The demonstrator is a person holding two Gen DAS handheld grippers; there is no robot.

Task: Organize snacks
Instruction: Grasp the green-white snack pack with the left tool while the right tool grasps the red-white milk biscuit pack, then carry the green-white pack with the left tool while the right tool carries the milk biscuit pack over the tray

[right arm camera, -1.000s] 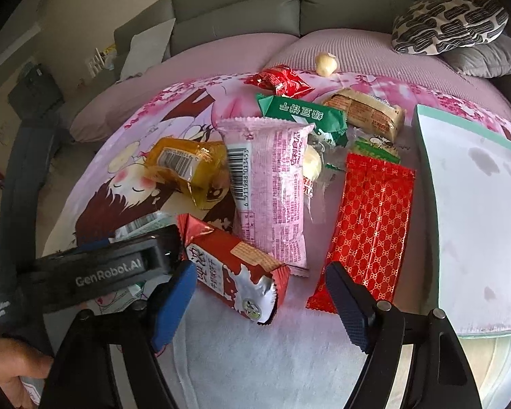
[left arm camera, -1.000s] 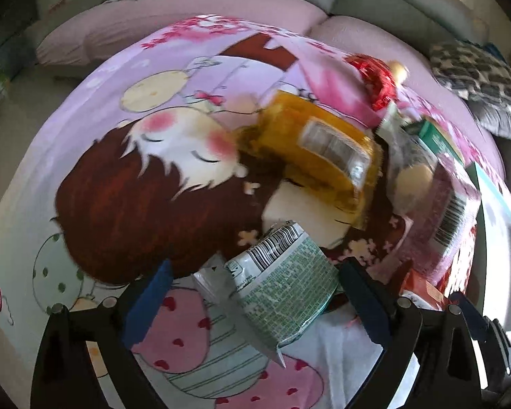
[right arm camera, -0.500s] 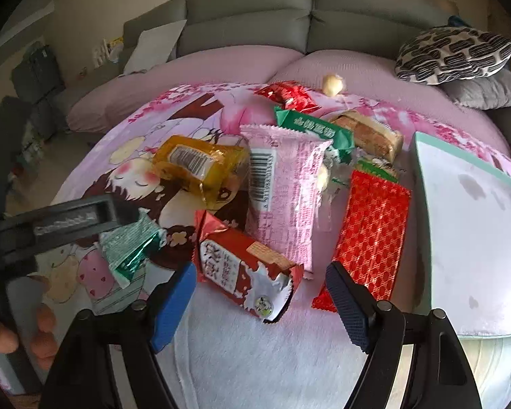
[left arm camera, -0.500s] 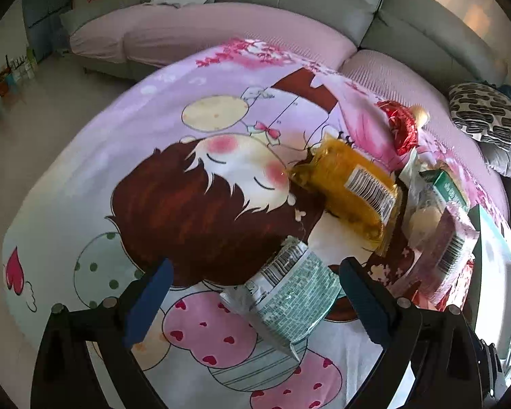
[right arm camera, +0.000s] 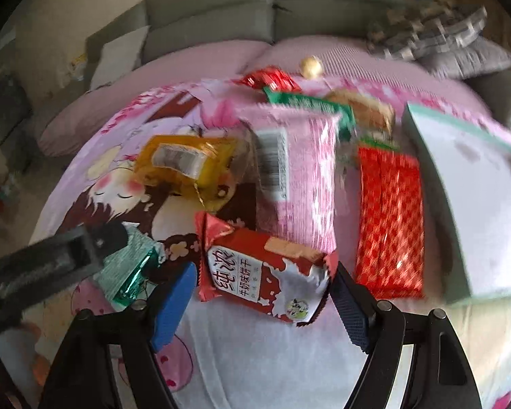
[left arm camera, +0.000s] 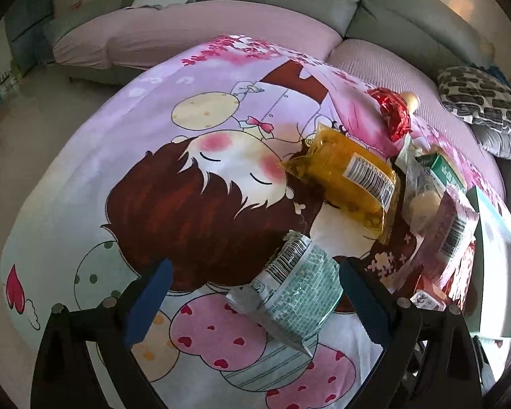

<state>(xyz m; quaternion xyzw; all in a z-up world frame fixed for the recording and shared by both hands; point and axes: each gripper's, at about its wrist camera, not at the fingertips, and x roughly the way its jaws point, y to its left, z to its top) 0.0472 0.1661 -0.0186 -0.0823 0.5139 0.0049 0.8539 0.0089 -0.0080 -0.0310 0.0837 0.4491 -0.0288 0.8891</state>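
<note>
Both pairs of jaws gape. The red biscuit packet point(right arm camera: 262, 277), lower centre, looks light, crinkly and crushable; the right gripper point(right arm camera: 264, 301) should pinch across its width.

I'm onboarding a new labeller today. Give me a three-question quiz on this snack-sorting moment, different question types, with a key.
1. True or false: the left tongs are clamped on the green-and-white snack packet.
2. Which packet lies between the right tongs? A) yellow packet B) red milk-biscuit packet C) pink packet
3. Fill in: right of the long red patterned packet sits a white tray with a ____ rim.

Key: 1 false, the jaws stand open; 2 B; 3 green.
</note>
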